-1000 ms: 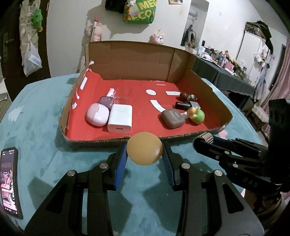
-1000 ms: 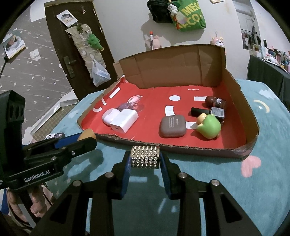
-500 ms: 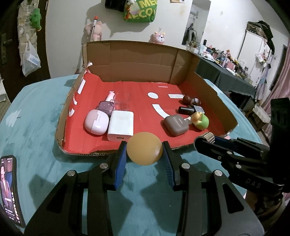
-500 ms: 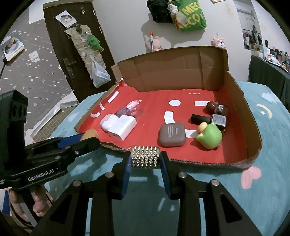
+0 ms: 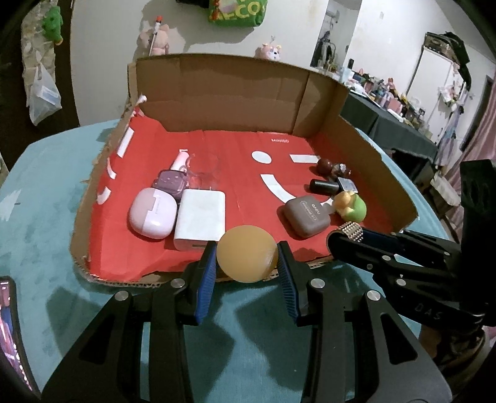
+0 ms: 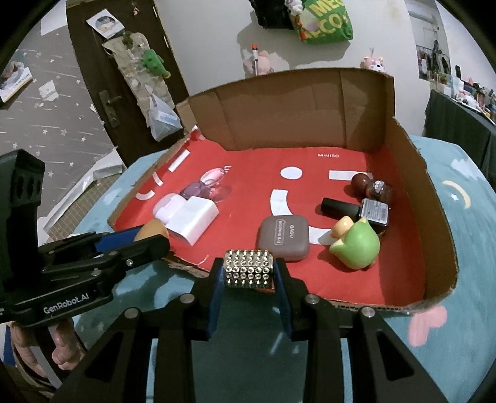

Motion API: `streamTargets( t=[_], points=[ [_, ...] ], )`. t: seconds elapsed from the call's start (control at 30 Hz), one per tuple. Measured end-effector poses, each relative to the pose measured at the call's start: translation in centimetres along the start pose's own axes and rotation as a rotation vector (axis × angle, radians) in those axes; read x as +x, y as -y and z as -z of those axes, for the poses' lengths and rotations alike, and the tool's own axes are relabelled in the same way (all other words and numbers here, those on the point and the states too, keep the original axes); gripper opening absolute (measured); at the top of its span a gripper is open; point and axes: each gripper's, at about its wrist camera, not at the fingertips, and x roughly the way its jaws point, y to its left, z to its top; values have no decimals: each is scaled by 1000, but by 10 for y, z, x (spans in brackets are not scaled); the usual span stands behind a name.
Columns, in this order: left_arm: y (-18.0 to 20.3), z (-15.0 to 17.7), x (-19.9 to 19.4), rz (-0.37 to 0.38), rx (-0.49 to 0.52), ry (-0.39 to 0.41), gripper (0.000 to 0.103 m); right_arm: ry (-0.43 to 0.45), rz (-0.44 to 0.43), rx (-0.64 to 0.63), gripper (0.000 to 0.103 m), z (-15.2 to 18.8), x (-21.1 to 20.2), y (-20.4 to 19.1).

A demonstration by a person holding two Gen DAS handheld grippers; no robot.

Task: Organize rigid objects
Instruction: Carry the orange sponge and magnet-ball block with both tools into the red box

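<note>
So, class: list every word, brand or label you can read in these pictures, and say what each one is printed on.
"MINISO": red floor of the cardboard box.
"EYE SHADOW": brown compact; its brand word is unclear.
"GenRobot.AI": left gripper.
"DAS": right gripper.
Green bag: letters cut off.
Bottle label: too small.

One cardboard box [image 5: 217, 93] with a red floor sits mid-frame. Inside, on the left: one lilac earbud case [image 5: 152, 213], one white charger block [image 5: 200, 218], one small purple case [image 5: 173, 183] and one pink bottle [image 5: 180, 159]. On the right: one brown eye-shadow compact [image 5: 307, 215], one green duck toy [image 5: 352, 207], one black nail polish bottle [image 5: 333, 185] and two dark brown round pieces [image 5: 333, 166]. Two grippers at the bottom hold one item each: one tan ball [image 5: 247, 253], one studded block [image 6: 249, 269]. One phone [image 5: 12, 334] lies at lower left.
</note>
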Motion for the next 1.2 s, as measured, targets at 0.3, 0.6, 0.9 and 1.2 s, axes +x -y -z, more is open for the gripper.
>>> streamTargets(
  t=[0.3,0.6,0.9,1.2],
  points=[
    [-1,-3,23,45,-3,-61,36,-57,5,-11,34,-6,17,5],
    [3,-8,34,45,20,-90,36,-126,1,-14,34,-13,25,8],
    [0,-15,56,55,13,-139,36,-199,-34,25,34,-19,35,19],
    [-3,-19,67,30,7,-129,36,-150,33,1,32,-17,43,20]
  ],
)
